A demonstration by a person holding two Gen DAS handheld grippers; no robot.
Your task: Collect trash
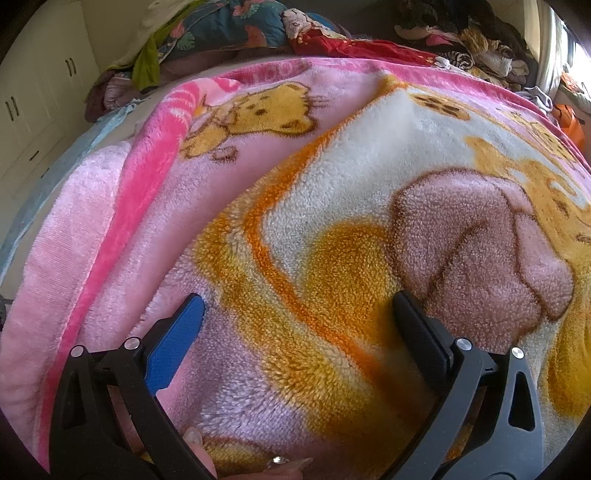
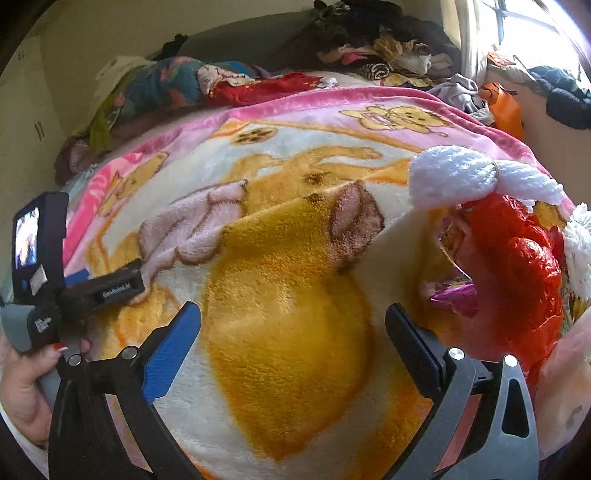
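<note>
A bed takes up nearly all of both views, spread with a fleecy pink and orange cartoon blanket (image 2: pixel 288 280); clothes (image 2: pixel 388 55) are heaped along its far side, pale cupboards (image 1: pixel 33 110) stand to the left and a bright window (image 2: pixel 532 33) to the right. The trash lies at the right edge of the right wrist view: a crumpled red plastic bag (image 2: pixel 517 266) with a shiny purple wrapper (image 2: pixel 456 297) at its mouth, just beside a white knitted thing (image 2: pixel 465 175) that rests against it. The right gripper (image 2: pixel 293 314) hangs spread wide over bare blanket with nothing between its jaws, and the bag sits off to its right. The left gripper (image 1: pixel 297 308) is likewise wide apart and empty over the blanket, with no trash in its view. The likely trouble is a grab that catches the deep pile or the knitted yarn along with the thin plastic, dragging the blanket up. The slippery wrapper could also slide out of the bag if it is lifted by the wrong end.
</note>
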